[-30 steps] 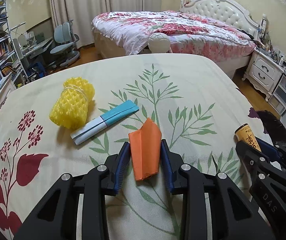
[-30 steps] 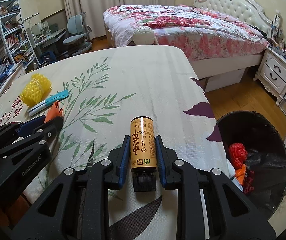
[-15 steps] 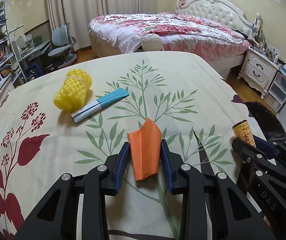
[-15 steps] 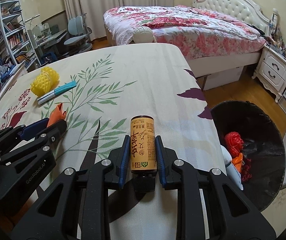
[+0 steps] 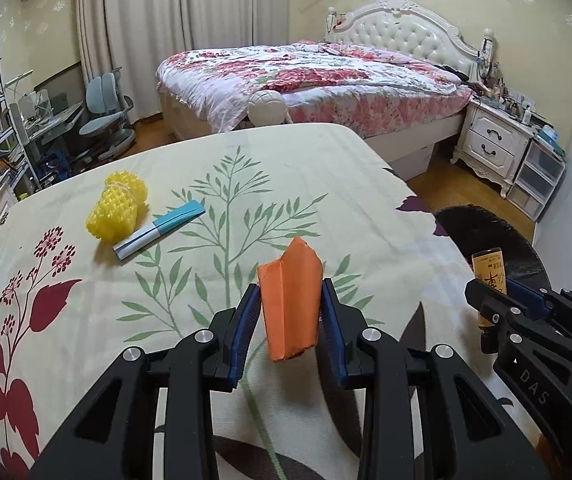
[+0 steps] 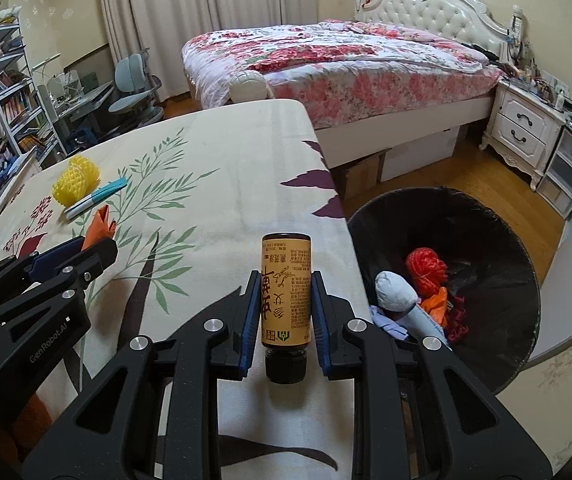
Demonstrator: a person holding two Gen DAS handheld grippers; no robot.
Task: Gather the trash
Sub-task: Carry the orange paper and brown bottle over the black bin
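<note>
Bottle (image 6: 286, 290) clamped between right jaws, cap rearward.

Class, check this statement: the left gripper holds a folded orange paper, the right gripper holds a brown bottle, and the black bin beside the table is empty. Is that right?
Not quite. The black bin is not empty: the right wrist view shows a red bundle and other scraps inside. The rest stands: the left gripper holds the folded orange paper, and the right gripper holds the brown bottle.
</note>
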